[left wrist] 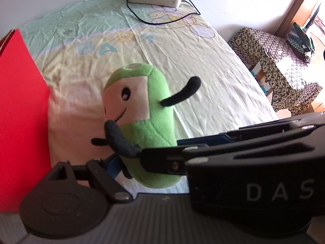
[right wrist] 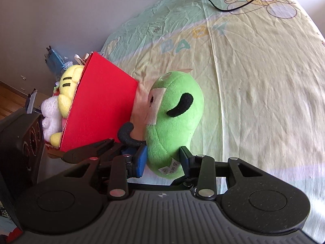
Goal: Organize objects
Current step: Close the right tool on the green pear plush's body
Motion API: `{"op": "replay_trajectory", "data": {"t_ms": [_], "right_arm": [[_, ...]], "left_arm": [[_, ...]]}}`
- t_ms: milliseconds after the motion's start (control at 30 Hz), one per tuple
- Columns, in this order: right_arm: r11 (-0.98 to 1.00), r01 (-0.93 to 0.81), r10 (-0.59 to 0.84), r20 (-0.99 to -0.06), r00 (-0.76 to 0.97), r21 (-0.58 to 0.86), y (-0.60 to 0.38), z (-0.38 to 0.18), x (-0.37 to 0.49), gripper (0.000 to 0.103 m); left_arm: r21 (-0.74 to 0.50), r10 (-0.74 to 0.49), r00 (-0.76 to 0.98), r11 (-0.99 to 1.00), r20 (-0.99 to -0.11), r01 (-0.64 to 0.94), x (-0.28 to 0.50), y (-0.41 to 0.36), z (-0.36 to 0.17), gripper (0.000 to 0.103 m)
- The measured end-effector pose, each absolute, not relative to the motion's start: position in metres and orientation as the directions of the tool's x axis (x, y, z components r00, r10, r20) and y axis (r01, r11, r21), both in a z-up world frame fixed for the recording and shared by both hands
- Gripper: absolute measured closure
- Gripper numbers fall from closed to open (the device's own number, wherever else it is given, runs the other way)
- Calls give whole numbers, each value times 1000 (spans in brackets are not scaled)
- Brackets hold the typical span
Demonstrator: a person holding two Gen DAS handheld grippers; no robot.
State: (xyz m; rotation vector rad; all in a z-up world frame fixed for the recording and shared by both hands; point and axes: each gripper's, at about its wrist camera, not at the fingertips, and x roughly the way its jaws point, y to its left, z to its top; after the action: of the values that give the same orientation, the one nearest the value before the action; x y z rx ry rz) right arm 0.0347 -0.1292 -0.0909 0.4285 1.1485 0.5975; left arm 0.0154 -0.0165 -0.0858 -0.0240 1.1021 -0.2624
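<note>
We've got the green plush [right wrist: 174, 120] pinched at its bottom end by the right gripper [right wrist: 163, 159], blue pads squeezing both sides. The left gripper [left wrist: 126, 162] also seems clamped on its lower body, though that view's partly blocked. The plush hangs just above the bed [right wrist: 254, 101], with the red box [right wrist: 101, 105] right beside it at 9 o'clock, already holding a yellow toy [right wrist: 68, 89]. Best bet: lift clear of the box wall, swing over the opening, and keep the floppy arms from snagging the edge.
</note>
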Motion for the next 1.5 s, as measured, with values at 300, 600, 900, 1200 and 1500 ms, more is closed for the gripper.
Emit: {"op": "replay_trajectory", "data": {"t_ms": [300, 600, 900, 1200, 1500], "right_arm": [[780, -185, 623, -720, 305, 597, -135, -92, 20, 59], [782, -181, 619, -707, 342, 596, -144, -85, 22, 51], [777, -150, 621, -702, 349, 612, -153, -90, 40, 40], [758, -130, 642, -697, 320, 639, -154, -103, 58, 42], [741, -113, 660, -687, 302, 662, -155, -110, 64, 44]], "left_arm": [[-159, -239, 404, 962, -883, 221, 2, -27, -85, 21], [-173, -240, 406, 965, -882, 197, 5, -25, -84, 13], [-228, -285, 425, 957, -859, 181, 16, -11, -71, 8], [-213, -263, 410, 963, -874, 164, 38, -9, -82, 10], [-228, -272, 394, 961, -878, 156, 43, -9, -88, 19]]}}
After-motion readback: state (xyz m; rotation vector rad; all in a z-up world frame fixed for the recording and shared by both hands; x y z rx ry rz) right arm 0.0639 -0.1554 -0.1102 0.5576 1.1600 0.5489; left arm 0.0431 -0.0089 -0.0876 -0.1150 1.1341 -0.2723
